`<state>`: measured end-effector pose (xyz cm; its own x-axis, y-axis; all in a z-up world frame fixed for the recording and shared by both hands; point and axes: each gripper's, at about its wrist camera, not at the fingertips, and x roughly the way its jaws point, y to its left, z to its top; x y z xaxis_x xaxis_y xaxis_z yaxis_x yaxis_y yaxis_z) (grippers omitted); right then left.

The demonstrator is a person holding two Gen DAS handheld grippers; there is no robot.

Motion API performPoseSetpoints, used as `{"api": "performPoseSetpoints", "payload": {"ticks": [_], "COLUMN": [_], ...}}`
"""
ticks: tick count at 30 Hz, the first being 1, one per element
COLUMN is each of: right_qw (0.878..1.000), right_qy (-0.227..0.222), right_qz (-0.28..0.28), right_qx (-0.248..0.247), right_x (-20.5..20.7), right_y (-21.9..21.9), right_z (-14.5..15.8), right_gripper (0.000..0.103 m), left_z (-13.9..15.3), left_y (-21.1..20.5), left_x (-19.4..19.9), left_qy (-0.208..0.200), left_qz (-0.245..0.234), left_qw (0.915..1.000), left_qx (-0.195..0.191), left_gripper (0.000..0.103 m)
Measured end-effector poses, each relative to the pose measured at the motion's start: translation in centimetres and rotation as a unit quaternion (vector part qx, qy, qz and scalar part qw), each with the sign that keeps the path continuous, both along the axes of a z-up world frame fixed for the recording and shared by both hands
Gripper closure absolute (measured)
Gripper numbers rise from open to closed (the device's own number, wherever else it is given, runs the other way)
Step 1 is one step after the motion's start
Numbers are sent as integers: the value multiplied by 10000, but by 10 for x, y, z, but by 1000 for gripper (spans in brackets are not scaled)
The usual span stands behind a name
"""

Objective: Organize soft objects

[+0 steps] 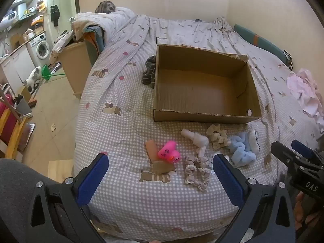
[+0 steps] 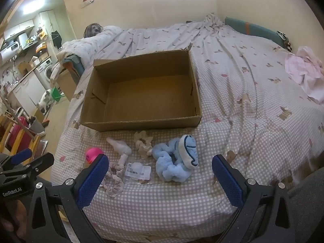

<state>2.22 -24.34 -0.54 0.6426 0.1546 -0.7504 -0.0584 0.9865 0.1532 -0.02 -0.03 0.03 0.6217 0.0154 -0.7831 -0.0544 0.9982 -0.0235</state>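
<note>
1. A cardboard box (image 2: 141,93) sits open-topped on a bed (image 2: 243,105) covered in a checked sheet; nothing shows inside it, and its near wall faces a row of soft items along the bed's front edge.
2. Left tool (image 1: 161,174) hangs over the bed's front edge, its blue pads spread wide and released, nothing between them.
3. Right tool (image 2: 160,174) hangs likewise, pads apart and released, holding nothing; it shows at the right edge of the left wrist view.
4. Three scrunchies lie between box and bed edge: a cream scrunchie (image 2: 142,142) just beside the box's near wall, a large blue scrunchie (image 2: 172,165) at the right of the row, and a grey lace scrunchie (image 1: 196,171) nearest the front.
5. One white and blue plush (image 2: 189,150) rests against the blue scrunchie, touching it.
6. One white rolled cloth (image 2: 121,148) lies between the cream scrunchie and one pink toy (image 1: 169,154); the toy sits on a brown card scrap (image 1: 156,156).
7. One small clear packet (image 2: 138,171) lies flat in front of the row.
8. Open sheet stretches right of the box as far as one pink garment (image 2: 305,73) near the bed's right edge; one dark striped cloth (image 1: 149,71) touches the box's left wall.
9. The bed drops off at left to a tiled floor (image 1: 54,117), where one cat (image 1: 32,79) stands near a washing machine (image 1: 41,48).
</note>
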Motion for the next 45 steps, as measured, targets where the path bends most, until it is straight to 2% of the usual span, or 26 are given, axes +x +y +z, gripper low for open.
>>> {"api": "performPoseSetpoints", "payload": {"ticks": [45], "right_qw": [10000], "right_qy": [-5], "right_qz": [-6], "right_qx": [-37], "right_x": [0], "right_y": [1], "right_z": [1], "right_gripper": [0], "left_z": [0], "left_y": [3], "left_x": [-1], "left_qy": [55], "left_qz": [26], "left_qw": [10000], "left_qx": [-3], "left_gripper": [0]}}
